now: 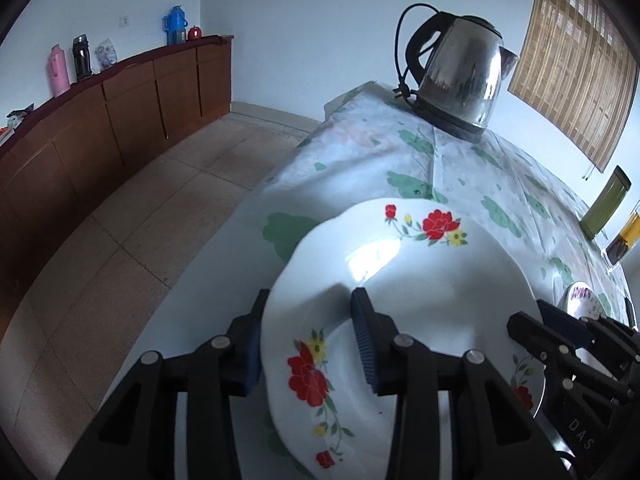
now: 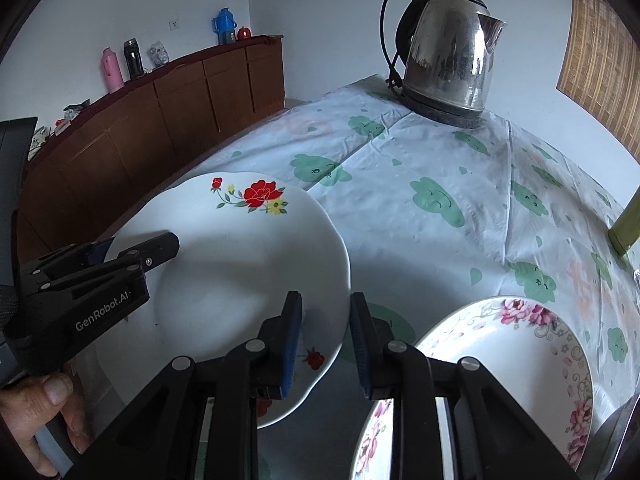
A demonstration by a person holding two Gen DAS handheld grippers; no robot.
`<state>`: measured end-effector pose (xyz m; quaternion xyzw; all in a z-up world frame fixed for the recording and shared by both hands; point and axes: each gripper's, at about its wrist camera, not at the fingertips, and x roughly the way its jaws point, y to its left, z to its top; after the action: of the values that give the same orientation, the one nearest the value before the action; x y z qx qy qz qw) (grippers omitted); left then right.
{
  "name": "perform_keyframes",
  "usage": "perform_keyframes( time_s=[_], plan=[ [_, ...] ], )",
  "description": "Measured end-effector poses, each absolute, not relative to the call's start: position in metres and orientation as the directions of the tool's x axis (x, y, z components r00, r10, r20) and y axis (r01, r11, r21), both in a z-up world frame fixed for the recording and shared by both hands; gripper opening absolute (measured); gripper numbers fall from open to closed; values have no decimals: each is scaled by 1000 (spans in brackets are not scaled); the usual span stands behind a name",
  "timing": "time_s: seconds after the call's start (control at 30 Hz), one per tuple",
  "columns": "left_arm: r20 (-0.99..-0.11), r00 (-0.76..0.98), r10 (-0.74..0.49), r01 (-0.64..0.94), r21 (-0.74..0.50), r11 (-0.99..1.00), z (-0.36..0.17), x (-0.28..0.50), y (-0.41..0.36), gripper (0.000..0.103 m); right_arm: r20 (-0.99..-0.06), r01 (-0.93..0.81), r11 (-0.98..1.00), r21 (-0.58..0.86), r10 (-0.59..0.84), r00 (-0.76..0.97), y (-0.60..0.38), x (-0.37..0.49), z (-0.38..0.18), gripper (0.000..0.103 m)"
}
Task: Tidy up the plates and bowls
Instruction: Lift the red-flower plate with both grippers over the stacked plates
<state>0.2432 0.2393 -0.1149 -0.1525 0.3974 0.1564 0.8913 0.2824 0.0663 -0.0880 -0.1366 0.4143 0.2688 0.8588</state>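
A white plate with red flowers hangs tilted over the table's near left edge. My left gripper is shut on its left rim, one pad under the edge and the other on the inner face. My right gripper clamps the opposite rim, with its left finger over the plate and its right finger outside. A deep plate with pink flowers lies on the cloth just right of my right gripper.
A steel kettle stands at the far end of the table with the green-patterned cloth. A green box and a glass of yellow liquid sit at the right edge. A wooden sideboard lines the left wall. A hand holds the left gripper.
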Motion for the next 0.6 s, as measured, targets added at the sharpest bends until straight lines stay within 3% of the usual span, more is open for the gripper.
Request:
perform_keyframes(
  time_s=[0.4, 0.6],
  plan=[
    [-741, 657, 140, -389, -174, 904, -109, 241, 238, 38, -778, -558, 828, 57, 387, 495, 56, 279, -79, 26],
    [-764, 635, 115, -374, -174, 911, -116, 245, 236, 38, -782, -553, 833, 11, 352, 515, 57, 279, -83, 24]
  ],
)
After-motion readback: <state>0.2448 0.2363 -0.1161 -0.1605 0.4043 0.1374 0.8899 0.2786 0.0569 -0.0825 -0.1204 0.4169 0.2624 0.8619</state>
